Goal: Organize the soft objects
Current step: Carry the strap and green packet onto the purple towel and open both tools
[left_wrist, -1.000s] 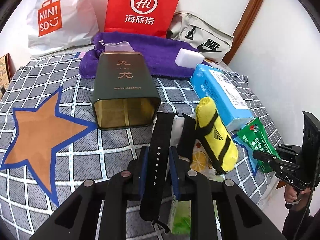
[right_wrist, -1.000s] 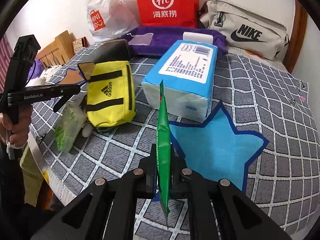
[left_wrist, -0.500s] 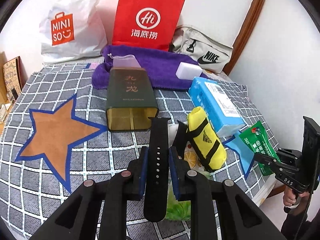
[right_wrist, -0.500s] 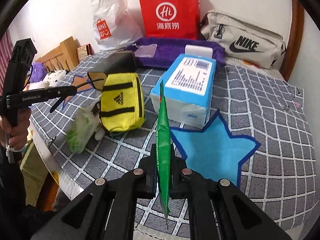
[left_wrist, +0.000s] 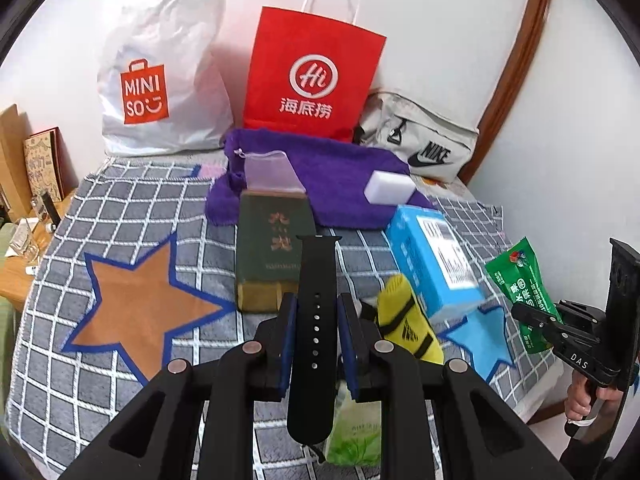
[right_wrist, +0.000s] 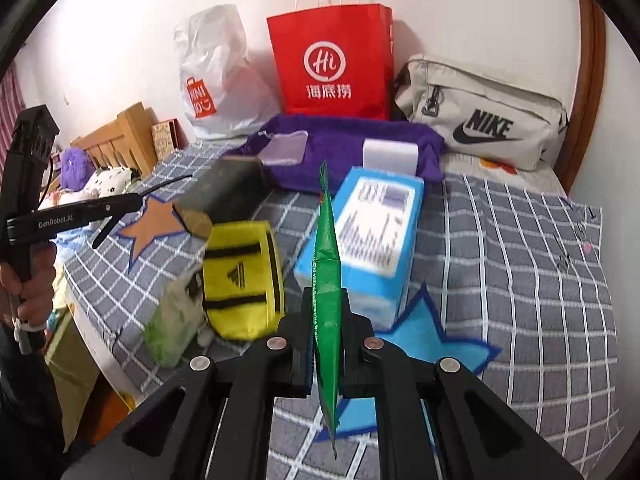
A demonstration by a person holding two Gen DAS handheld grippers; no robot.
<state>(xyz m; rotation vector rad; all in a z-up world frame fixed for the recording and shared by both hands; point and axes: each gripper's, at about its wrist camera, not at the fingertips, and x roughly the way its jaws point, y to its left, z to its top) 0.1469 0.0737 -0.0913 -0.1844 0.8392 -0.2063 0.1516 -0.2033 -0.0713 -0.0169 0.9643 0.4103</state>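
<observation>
My left gripper (left_wrist: pixel 316 320) is clenched on one black watch strap (left_wrist: pixel 314 312); my right gripper (right_wrist: pixel 326 330) pinches one green packet (right_wrist: pixel 326 280) — both held above the near edge of the checked blanket (left_wrist: pixel 120 360). Both have risen since a second ago. One yellow pouch (right_wrist: pixel 240 280), blurred, lies below.

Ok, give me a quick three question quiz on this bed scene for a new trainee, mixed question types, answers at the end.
1. True or false: the left gripper is shut on a black watch strap.
2. What does the right gripper hold? A) yellow pouch B) green packet C) white sponge
3. What lies directly under the white sponge?

Key:
1. True.
2. B, the green packet; the yellow pouch lies on the bed cover.
3. The purple towel.
</observation>
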